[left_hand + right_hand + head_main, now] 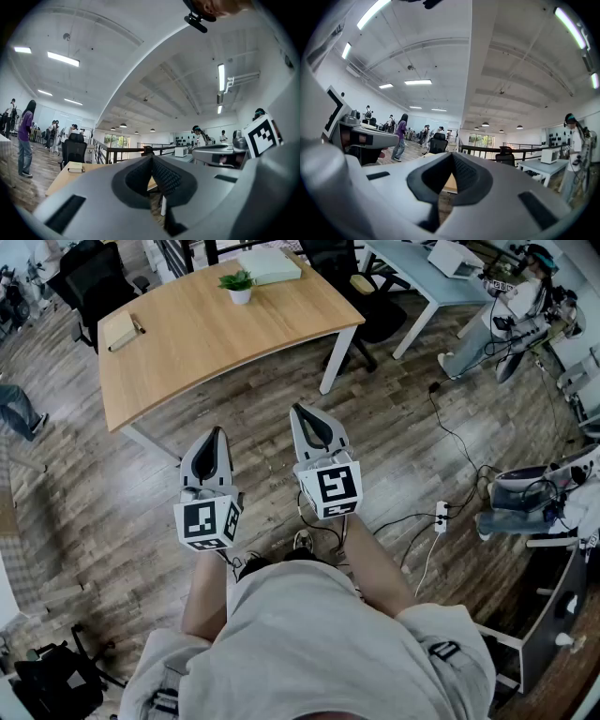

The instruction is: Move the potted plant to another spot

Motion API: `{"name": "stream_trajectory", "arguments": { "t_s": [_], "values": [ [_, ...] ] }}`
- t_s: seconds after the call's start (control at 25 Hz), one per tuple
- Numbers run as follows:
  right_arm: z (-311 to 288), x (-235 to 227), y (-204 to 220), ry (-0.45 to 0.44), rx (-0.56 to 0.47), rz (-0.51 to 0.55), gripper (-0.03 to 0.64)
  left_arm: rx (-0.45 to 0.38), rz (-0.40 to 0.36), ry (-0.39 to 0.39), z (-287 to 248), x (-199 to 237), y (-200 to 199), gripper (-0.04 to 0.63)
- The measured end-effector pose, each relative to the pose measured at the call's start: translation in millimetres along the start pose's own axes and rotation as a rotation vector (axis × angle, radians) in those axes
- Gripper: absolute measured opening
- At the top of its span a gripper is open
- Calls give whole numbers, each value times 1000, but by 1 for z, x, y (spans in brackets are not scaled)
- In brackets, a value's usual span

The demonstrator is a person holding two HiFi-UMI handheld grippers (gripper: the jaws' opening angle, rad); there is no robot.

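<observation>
Wooden desk [206, 334], small green potted plant [239, 284], white pot, left gripper [217, 431], right gripper [297, 410], fingers together

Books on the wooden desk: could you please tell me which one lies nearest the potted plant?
The larger pale book, just beyond the plant; the small tan book lies far left.
</observation>
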State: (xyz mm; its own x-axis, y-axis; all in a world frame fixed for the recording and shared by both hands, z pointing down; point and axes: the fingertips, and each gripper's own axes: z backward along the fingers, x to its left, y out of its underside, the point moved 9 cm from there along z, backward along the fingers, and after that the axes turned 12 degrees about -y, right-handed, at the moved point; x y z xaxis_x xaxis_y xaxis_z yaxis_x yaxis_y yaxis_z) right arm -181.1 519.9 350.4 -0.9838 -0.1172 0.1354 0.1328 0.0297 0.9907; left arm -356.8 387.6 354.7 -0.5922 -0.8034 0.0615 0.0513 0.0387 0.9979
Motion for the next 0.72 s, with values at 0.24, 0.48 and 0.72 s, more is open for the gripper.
{"name": "stream_trajectory", "arguments": {
  "t_s": [0.24, 0.48, 0.72],
  "values": [
    [2, -13, 5, -6, 11, 7, 3, 8, -3, 8, -10, -13, 2, 11],
    [13, -26, 16, -44, 6, 0, 3, 37, 8, 0, -14, -32, 16, 11],
    [22, -51, 36, -98, 36, -7, 5, 65, 17, -17, -25, -63, 34, 11]
  ]
}}
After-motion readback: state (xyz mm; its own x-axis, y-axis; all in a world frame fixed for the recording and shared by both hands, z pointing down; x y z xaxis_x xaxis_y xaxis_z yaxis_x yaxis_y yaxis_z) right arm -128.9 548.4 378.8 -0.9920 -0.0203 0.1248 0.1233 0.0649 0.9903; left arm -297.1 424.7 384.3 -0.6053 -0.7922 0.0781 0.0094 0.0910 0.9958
